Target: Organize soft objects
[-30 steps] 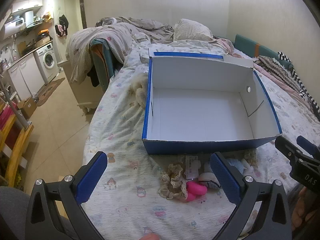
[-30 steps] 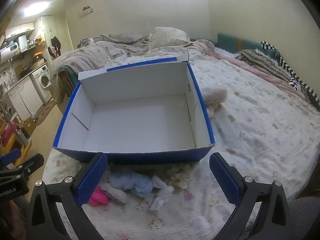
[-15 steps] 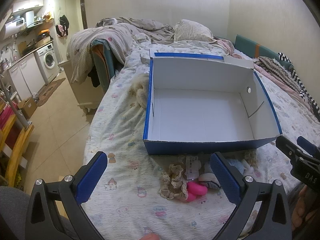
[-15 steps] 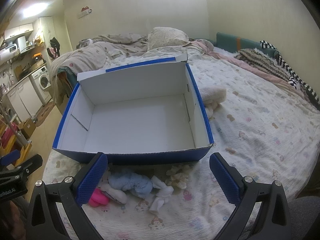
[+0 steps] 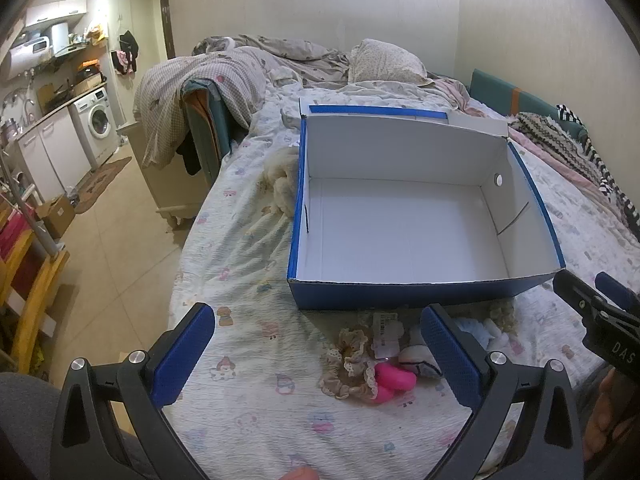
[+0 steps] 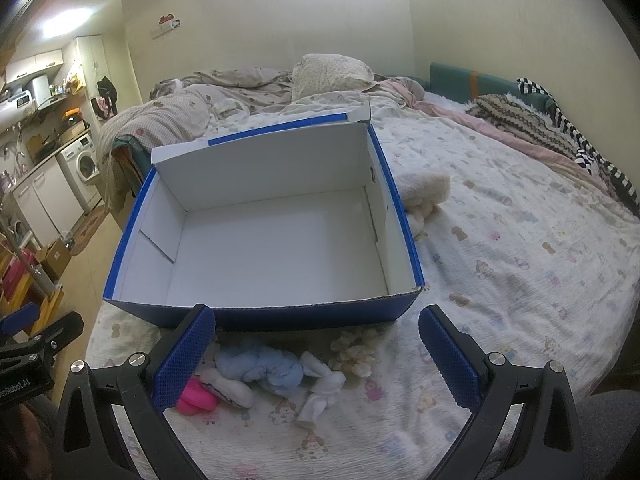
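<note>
Resting on the printed bedsheet (image 6: pixel 520 264), the open blue cardboard box with a white inside (image 6: pixel 272 240) held nothing, which I judged made it the place meant for the soft things. Those lay in a small heap just in front of the box's near wall: a pale blue plush toy (image 6: pixel 264 368), a white sock (image 6: pixel 322 390), a pink rubbery piece (image 5: pixel 390 380) and a beige lace scrunchie (image 5: pixel 348 364); a tagged item among them was too small to identify. Both tools hovered before the box, above the heap, the left gripper (image 5: pixel 320 356) and the right gripper (image 6: pixel 316 356) each with jaws spread wide, gripping nothing.
</note>
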A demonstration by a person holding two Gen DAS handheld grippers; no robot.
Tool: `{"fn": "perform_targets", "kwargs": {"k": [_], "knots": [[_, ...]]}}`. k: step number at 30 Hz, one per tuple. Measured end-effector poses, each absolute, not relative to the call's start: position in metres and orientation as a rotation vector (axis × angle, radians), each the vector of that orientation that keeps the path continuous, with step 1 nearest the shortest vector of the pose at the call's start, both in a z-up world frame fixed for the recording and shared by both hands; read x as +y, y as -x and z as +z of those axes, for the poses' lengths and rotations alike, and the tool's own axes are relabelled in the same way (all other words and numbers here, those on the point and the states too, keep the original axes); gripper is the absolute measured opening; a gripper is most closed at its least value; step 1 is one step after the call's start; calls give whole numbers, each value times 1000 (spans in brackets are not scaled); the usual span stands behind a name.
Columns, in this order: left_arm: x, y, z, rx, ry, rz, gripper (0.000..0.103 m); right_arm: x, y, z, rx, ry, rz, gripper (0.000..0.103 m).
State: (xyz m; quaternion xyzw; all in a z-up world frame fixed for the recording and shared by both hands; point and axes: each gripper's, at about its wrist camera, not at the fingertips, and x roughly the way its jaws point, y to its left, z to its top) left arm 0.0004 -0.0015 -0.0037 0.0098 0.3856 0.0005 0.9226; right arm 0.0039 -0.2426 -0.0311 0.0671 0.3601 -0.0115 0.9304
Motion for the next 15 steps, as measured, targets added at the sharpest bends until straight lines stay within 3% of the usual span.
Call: {"fn": "perform_targets", "kwargs": {"k": [15], "knots": [[1, 0, -3, 791, -20, 1, 103, -243, -4, -31, 737, -138, -24, 103]]}}
